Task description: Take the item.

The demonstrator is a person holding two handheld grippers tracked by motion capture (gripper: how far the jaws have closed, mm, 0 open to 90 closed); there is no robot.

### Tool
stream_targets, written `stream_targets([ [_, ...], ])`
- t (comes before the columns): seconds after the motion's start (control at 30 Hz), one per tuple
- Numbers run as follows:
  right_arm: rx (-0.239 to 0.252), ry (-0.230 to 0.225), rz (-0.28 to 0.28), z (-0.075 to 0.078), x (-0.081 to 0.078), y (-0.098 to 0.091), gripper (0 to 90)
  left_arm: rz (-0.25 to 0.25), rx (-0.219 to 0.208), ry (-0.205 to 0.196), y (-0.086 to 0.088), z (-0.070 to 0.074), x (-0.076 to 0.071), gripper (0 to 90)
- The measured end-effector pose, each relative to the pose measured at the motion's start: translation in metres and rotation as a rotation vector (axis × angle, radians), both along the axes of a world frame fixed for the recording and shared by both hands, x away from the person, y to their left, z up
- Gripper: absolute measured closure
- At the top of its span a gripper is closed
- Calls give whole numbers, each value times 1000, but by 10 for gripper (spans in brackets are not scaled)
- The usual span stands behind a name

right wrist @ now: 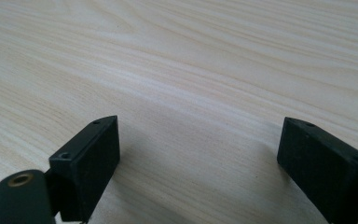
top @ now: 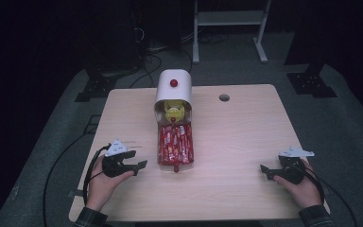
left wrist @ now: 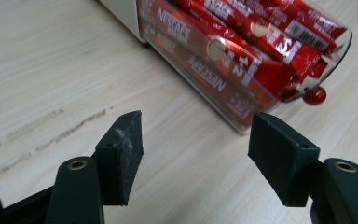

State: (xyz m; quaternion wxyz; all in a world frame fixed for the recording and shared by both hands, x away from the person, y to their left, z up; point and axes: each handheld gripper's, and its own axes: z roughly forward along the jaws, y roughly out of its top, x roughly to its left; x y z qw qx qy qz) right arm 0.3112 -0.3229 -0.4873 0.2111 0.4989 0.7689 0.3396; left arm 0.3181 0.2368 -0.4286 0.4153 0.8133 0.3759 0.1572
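A white dispenser [top: 173, 87] with a red knob [top: 174, 83] lies on the wooden table [top: 236, 127]. Its clear drawer [top: 175, 144] is pulled out toward me, full of red Nescafe sachets [left wrist: 233, 42], with a small red knob [left wrist: 315, 95] at its front end. Something yellow [top: 175, 110] sits in the dispenser's mouth. My left gripper [top: 139, 166] rests just left of the drawer's front, open and empty, pointing at the drawer [left wrist: 200, 84]. My right gripper [top: 266, 171] lies at the table's right front, open with bare wood between its jaws.
A round cable hole [top: 224, 98] sits in the table's far right part. Cables [top: 71, 156] trail from both grippers over the table's edges. A white frame [top: 229, 28] and dark stands [top: 312, 80] are on the floor beyond the table.
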Motion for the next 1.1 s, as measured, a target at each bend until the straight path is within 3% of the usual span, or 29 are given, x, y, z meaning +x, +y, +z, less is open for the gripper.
stream_targets([
  [0.47,0,0,0,0,0,0,119,-23,-34,-26,-11,22,11,356],
  [1.1,-1,0,0,0,0,0,119,-48,-52,-41,-31,33,25,376],
])
